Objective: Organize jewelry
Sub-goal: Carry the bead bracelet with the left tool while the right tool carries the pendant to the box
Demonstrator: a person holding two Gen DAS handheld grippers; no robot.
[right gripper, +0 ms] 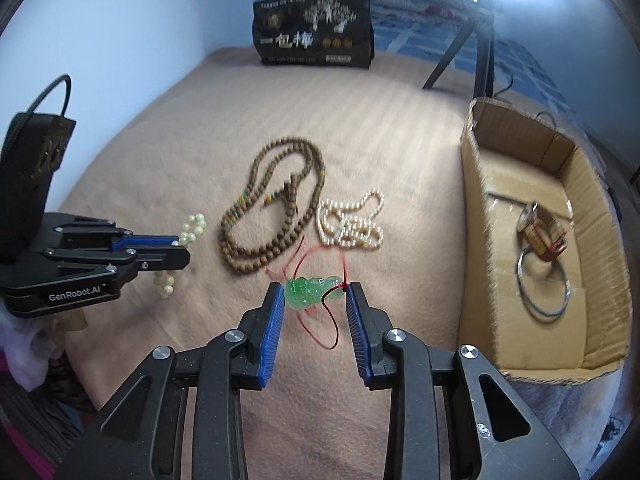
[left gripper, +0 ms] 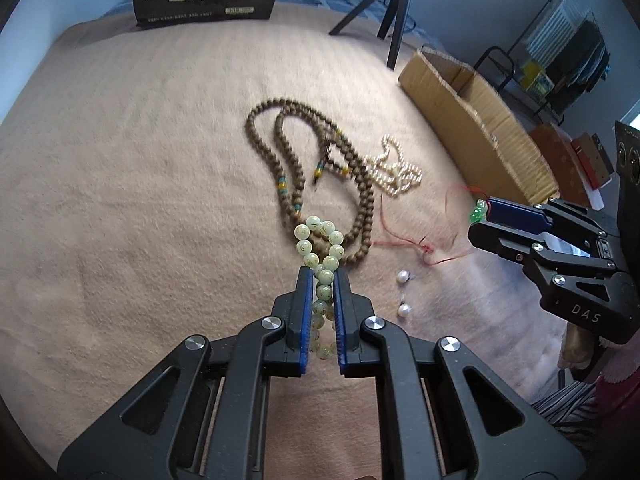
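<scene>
My left gripper (left gripper: pixel 323 278) is shut on a pale green bead bracelet (left gripper: pixel 320 240), which loops out past its tips above the tan blanket (left gripper: pixel 120 200). My right gripper (right gripper: pixel 314 291) is shut on a green jade pendant (right gripper: pixel 310 290) whose red cord (right gripper: pixel 320 320) trails beneath it. The same right gripper (left gripper: pixel 486 210) shows at the right of the left wrist view. On the blanket lie a long brown bead necklace (left gripper: pixel 288 152), a pearl necklace (left gripper: pixel 398 168) and two pearl earrings (left gripper: pixel 403 294).
An open cardboard box (right gripper: pixel 476 208) stands to the right, holding a small red tin (right gripper: pixel 542 236) and a metal bangle (right gripper: pixel 542 284). A black printed bag (right gripper: pixel 316 36) stands at the far edge. Tripod legs (left gripper: pixel 394 12) rise behind the box.
</scene>
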